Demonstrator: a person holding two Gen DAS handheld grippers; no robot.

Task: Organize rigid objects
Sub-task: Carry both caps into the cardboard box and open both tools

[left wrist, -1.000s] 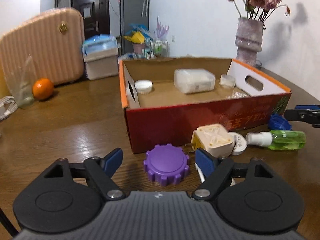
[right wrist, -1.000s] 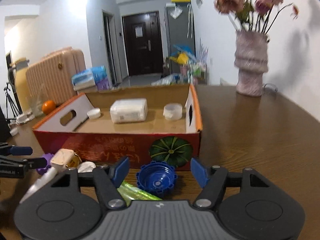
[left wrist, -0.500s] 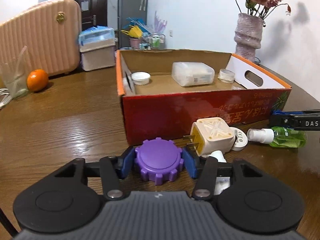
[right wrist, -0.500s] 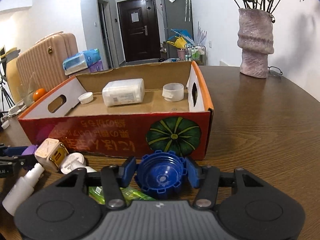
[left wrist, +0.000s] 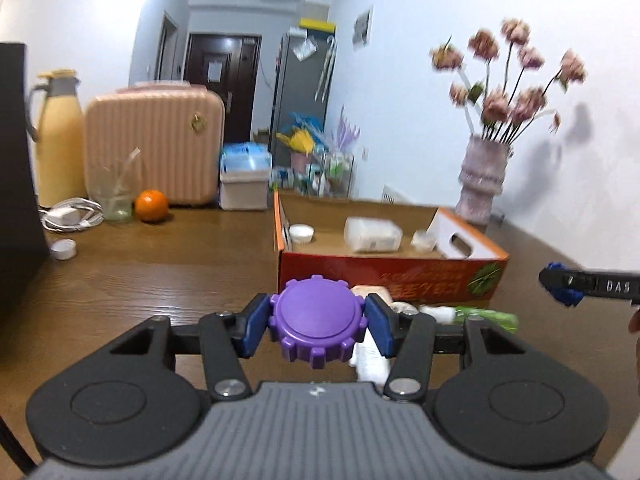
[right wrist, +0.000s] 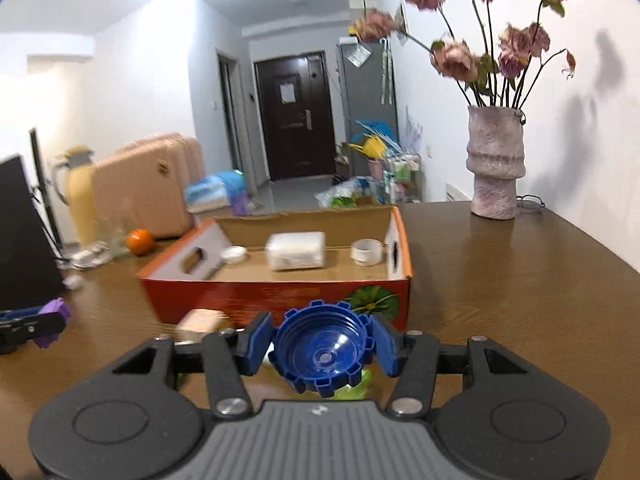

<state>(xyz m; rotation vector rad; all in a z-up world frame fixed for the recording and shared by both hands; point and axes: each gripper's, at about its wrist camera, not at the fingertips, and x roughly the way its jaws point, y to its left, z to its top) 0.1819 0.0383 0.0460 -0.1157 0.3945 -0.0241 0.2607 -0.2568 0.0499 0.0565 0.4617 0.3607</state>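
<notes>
— Both grippers have risen since the earlier frames: each cap now sits clear of the brown wooden bench (left wrist: pixel 160 256), and the box looks farther off in both views.

— Left side?

— Left gripper (left wrist: pixel 318 323), jaws clamped on the purple notched plastic cap (left wrist: pixel 318 322), closed face toward the camera. Cap is held above the bench, short of the near wall of the red-and-orange cardboard box (left wrist: pixel 384 276).

— Right side?

— Right gripper (right wrist: pixel 325 346), jaws clamped on the blue notched plastic cap (right wrist: pixel 325 350), hollow side toward the camera, likewise held short of the box's near wall, by its right corner.

— Contents of the box?

— A translucent white rectangular container (right wrist: pixel 295 250) at centre, a small white round lid (left wrist: pixel 301 233) near the left wall, a short clear-white ring cup (right wrist: pixel 367 251) near the right wall.

— Items left on the bench?

— Along the box's near wall: a cream plug adapter (right wrist: pixel 199 322), partly blurred, and a green spray bottle with white nozzle (left wrist: pixel 472 314) lying on its side. A round orange fruit (left wrist: pixel 151 205) sits toward the far left edge.
</notes>
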